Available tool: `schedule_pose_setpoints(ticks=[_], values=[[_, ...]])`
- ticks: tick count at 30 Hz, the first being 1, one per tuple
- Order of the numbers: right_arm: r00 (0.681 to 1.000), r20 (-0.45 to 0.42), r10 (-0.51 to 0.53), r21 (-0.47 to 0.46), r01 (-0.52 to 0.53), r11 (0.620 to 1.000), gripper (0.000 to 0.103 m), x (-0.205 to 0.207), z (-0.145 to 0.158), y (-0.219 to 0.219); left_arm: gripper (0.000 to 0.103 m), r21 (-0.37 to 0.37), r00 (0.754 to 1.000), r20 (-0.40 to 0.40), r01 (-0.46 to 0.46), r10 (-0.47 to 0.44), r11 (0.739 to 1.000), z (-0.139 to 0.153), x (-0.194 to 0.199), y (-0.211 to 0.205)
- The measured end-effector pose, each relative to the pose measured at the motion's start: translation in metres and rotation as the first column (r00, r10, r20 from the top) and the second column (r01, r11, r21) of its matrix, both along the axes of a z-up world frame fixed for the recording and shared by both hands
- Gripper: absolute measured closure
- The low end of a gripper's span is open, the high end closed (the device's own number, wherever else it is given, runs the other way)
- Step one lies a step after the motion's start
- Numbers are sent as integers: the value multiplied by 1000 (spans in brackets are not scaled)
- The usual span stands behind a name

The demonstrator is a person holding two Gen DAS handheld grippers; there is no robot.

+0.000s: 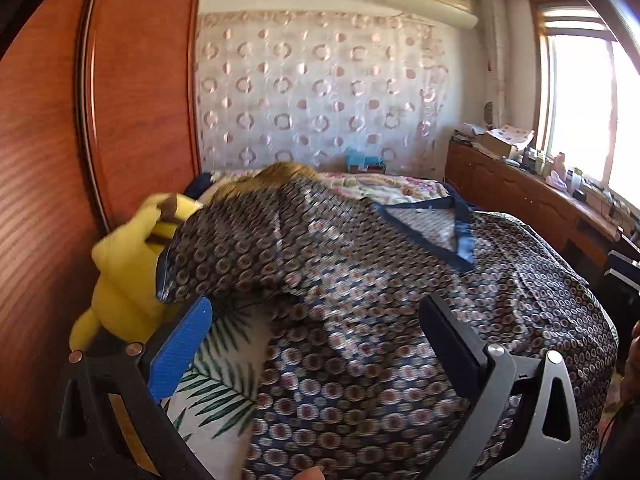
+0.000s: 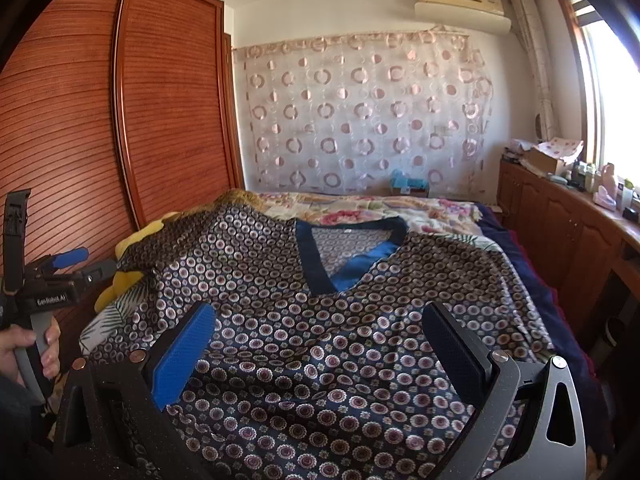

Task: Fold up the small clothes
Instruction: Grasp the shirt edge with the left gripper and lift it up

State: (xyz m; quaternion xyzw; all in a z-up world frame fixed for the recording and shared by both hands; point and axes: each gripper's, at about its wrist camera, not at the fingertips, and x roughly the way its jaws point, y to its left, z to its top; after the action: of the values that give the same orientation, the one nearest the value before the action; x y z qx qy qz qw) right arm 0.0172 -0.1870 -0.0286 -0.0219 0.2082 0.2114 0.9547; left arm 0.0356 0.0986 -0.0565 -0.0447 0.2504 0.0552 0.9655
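We have the patterned top spread on the bed, left sleeve draped over a yellow plush toy — both the left gripper and right gripper hover with fingers wide, empty — so we judge the next move is pinching that sleeve to fold it inward.

Left wrist view sat low and close over the patterned top, looking forward between its own two spread fingers toward the circle-print curtain, angled a bit left so the wardrobe and yellow plush toy filled that side. Right wrist view sat slightly higher and further back, same heading, fingers framing the top. It caught the left gripper at its left edge. Both shared the top's neckline, curtain, air conditioner, window-side cabinet.
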Motion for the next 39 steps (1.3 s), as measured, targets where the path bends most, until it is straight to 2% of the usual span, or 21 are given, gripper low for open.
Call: schedule_pose_setpoints(ticks=[5, 8, 14, 18, 21, 26, 28, 30, 33, 36, 39], values=[[998, -49, 43, -20, -44, 999, 2, 17, -13, 8, 0, -15, 998, -57, -25, 24, 1000, -16, 7, 34], [994, -82, 71, -36, -74, 997, 4, 29, -19, 17, 0, 17, 996, -77, -54, 55, 998, -21, 9, 49], [989, -114, 98, -54, -105, 993, 4, 41, -23, 26, 0, 75, 987, -147, -48, 58, 996, -35, 33, 75], [986, -126, 110, -66, -119, 991, 4, 48, -22, 33, 20, 83, 987, -157, -8, 21, 996, -38, 49, 86], [985, -127, 120, -79, -131, 988, 4, 53, -22, 37, 29, 113, 982, -190, 35, -13, 993, -44, 64, 90], [981, -143, 130, -69, -141, 988, 4, 67, -22, 38, 35, 205, 965, -263, 64, -8, 977, -59, 79, 93], [979, -151, 138, -67, -149, 987, 4, 72, -21, 40, 41, 226, 959, -285, 63, 4, 972, -65, 84, 96], [976, -156, 149, -65, -161, 985, 4, 73, -22, 45, 58, 262, 957, -291, 59, 20, 963, -68, 88, 98], [973, -163, 162, -66, -175, 982, 4, 77, -24, 50, 84, 238, 954, -299, 90, -16, 967, -67, 91, 103], [971, -169, 168, -64, -181, 981, 4, 76, -26, 51, 95, 267, 964, -266, 67, 6, 961, -56, 86, 104], [970, -174, 167, -61, -180, 982, 4, 77, -29, 49, 98, 279, 977, -212, 49, 11, 959, -35, 80, 102]])
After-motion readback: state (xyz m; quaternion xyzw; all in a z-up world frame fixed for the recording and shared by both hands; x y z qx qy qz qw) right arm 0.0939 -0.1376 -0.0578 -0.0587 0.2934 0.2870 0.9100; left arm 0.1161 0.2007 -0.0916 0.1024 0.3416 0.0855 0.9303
